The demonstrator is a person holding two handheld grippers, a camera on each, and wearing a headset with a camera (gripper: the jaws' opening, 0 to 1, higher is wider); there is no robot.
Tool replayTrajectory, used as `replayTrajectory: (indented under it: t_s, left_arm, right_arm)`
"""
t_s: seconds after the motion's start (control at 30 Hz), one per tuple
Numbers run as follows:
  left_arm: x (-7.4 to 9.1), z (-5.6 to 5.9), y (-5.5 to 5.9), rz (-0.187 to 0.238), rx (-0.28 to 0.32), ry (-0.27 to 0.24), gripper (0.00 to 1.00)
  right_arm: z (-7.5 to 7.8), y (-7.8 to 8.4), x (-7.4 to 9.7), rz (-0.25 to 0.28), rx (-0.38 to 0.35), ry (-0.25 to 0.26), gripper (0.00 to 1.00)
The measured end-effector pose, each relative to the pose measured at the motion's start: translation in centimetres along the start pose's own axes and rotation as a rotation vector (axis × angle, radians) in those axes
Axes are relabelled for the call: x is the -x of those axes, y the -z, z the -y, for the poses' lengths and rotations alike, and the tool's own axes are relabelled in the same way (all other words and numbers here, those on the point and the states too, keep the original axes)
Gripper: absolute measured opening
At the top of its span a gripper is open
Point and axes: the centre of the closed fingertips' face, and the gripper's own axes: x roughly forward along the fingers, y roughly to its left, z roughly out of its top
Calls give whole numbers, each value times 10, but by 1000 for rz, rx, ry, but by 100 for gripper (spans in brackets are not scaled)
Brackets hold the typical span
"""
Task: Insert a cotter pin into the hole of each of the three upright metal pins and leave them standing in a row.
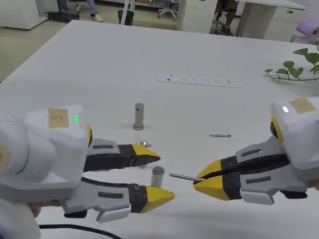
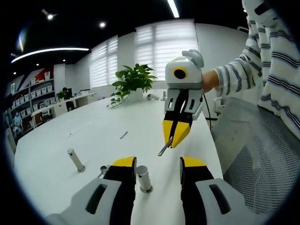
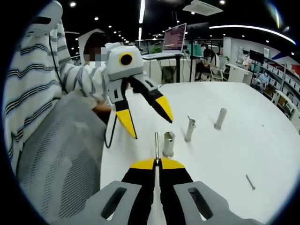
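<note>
Head view: left tool (image 1: 166,176) spread around metal pin (image 1: 158,176); right tool (image 1: 198,180) pinches cotter pin (image 1: 182,176); table (image 1: 149,55) open beyond.

Middle pin (image 1: 143,145): mostly hidden behind upper jaw of left gripper (image 1: 167,176).
Cotter pin (image 1: 183,176): rear end buried between pinched jaws of right gripper (image 1: 198,180).
Plant (image 1: 299,64): cut by right edge.

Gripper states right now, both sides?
Left gripper: open, jaws either side of a metal pin, not clamped on it.
Right gripper: closed, holding a cotter pin.
</note>
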Motion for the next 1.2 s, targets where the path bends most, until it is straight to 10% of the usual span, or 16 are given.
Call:
replayTrajectory:
  t_s: [0.5,1.2]
  left_arm:
    - [-19,-20,39,-40,111,-30,30]
    - [-31,-25,55,-57,158,-31,16]
  right_arm:
    - [18,15,-15,-42,9,19,3]
    - [29,18,-24,-70,59,13,3]
